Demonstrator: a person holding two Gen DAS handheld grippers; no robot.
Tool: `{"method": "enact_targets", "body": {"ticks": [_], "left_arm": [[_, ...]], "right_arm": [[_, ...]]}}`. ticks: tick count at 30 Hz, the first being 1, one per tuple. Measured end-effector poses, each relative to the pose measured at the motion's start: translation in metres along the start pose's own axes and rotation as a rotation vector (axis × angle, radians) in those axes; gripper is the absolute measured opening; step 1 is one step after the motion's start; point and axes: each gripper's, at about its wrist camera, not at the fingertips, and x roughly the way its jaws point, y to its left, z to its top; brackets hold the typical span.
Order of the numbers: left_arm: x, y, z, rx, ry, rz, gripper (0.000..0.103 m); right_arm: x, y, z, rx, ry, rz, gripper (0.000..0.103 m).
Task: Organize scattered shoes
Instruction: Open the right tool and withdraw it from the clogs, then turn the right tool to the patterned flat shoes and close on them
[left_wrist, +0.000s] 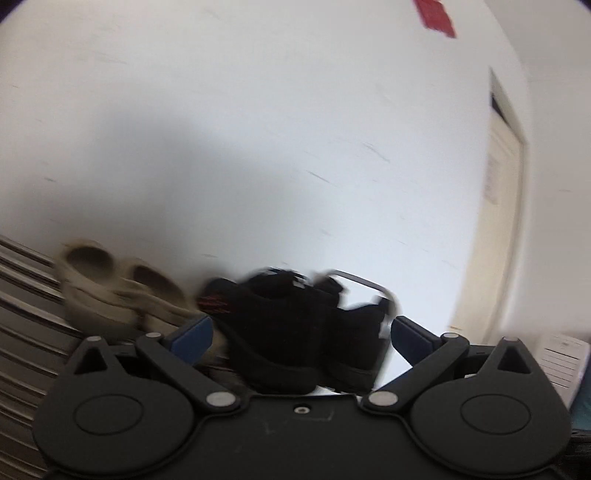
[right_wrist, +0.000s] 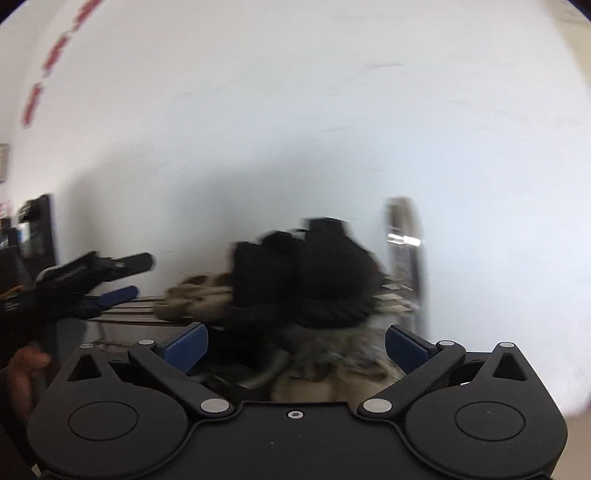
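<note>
Against the white wall (left_wrist: 258, 129), on the slatted shoe rack (left_wrist: 26, 295), the black shoes (left_wrist: 295, 332) sit beside the tan slippers (left_wrist: 110, 291); both the left hand-held gripper (left_wrist: 301, 332) and right hand-held gripper (right_wrist: 295, 341) are released and empty, so I'd back them out level without nudging the pair. Only the right view shows more shoes below (right_wrist: 332, 369) and the rack's chrome post (right_wrist: 404, 251).

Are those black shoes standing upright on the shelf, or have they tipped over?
Upright. The pair of black shoes sits soles-down on the slatted metal rack, openings facing up, beside the beige slip-on shoes. Blur hides finer detail.
</note>
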Motion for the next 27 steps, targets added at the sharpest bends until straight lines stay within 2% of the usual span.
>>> {"method": "enact_targets", "body": {"ticks": [1, 4, 7, 10, 13, 16, 19, 24, 27], "left_arm": [[0.014, -0.022, -0.009, -0.001, 0.064, -0.071, 0.103], [0.067, -0.087, -0.044, 0.001, 0.328, -0.213, 0.103], [0.116, -0.152, -0.096, 0.0, 0.563, -0.266, 0.103], [0.136, -0.196, -0.134, 0.071, 0.689, -0.218, 0.103], [0.148, -0.233, -0.17, 0.18, 0.766, -0.194, 0.103], [0.165, -0.251, -0.194, 0.256, 0.791, -0.191, 0.103], [0.169, -0.266, -0.213, 0.295, 0.799, -0.191, 0.103], [0.166, -0.283, -0.248, 0.362, 0.828, -0.194, 0.103], [0.158, -0.29, -0.261, 0.377, 0.844, -0.199, 0.103]], "right_arm": [[-0.016, -0.02, -0.005, 0.046, -0.007, -0.107, 0.103], [-0.068, -0.067, -0.016, 0.143, -0.053, -0.422, 0.103], [-0.109, -0.102, -0.025, 0.207, -0.073, -0.7, 0.103], [-0.127, -0.134, -0.032, 0.239, 0.002, -0.913, 0.103], [-0.135, -0.164, -0.041, 0.248, 0.124, -1.047, 0.103], [-0.15, -0.193, -0.055, 0.27, 0.185, -1.083, 0.103], [-0.195, -0.219, -0.071, 0.288, 0.179, -1.14, 0.103], [-0.287, -0.244, -0.119, 0.21, 0.075, -1.322, 0.103], [-0.334, -0.262, -0.163, 0.339, 0.079, -1.394, 0.103]]}}
